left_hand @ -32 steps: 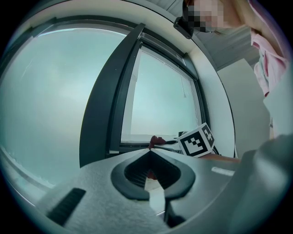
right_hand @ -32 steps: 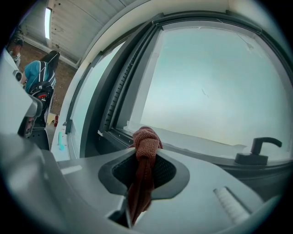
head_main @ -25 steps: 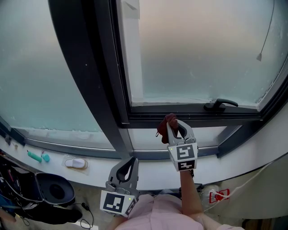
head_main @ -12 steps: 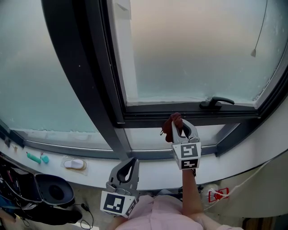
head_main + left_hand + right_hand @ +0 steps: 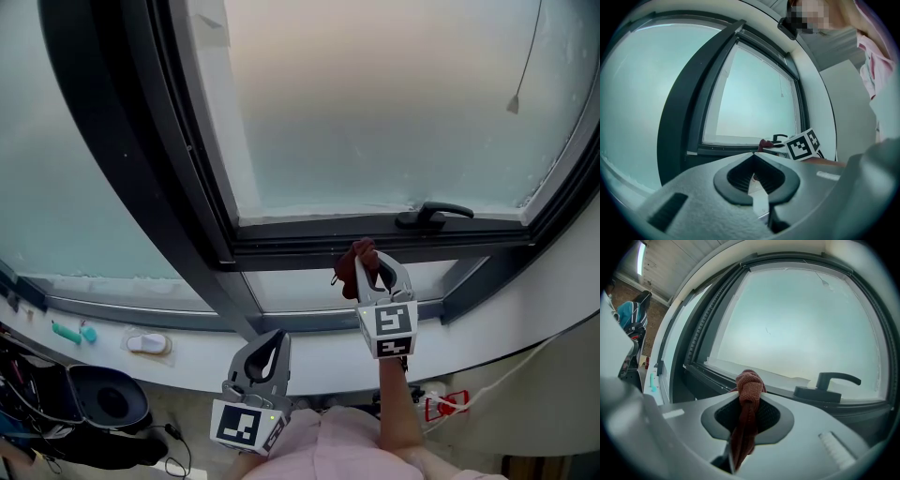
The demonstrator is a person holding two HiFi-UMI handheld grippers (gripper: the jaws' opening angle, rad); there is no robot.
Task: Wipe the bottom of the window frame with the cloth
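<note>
My right gripper point(image 5: 368, 260) is shut on a bunched reddish-brown cloth point(image 5: 359, 258), which pokes out past the jaw tips toward the dark bottom rail of the window frame point(image 5: 309, 246). In the right gripper view the cloth point(image 5: 749, 386) sits just short of the frame's bottom rail point(image 5: 717, 373), left of the black window handle point(image 5: 833, 384). My left gripper point(image 5: 266, 349) hangs low by the white sill, jaws closed with nothing between them. The left gripper view shows its closed jaws point(image 5: 753, 158) and the cloth point(image 5: 765, 144) beyond.
A black handle point(image 5: 433, 215) sits on the frame to the right of the cloth. A thick dark mullion point(image 5: 141, 159) slants down the left. On the white sill point(image 5: 187, 361) lie a small white object point(image 5: 149, 343) and a teal item point(image 5: 69, 332). A cord point(image 5: 525, 56) hangs at upper right.
The right gripper with the cloth has shifted slightly right along the frame's bottom rail, and the head view has swung a little. The left gripper has stayed put.
</note>
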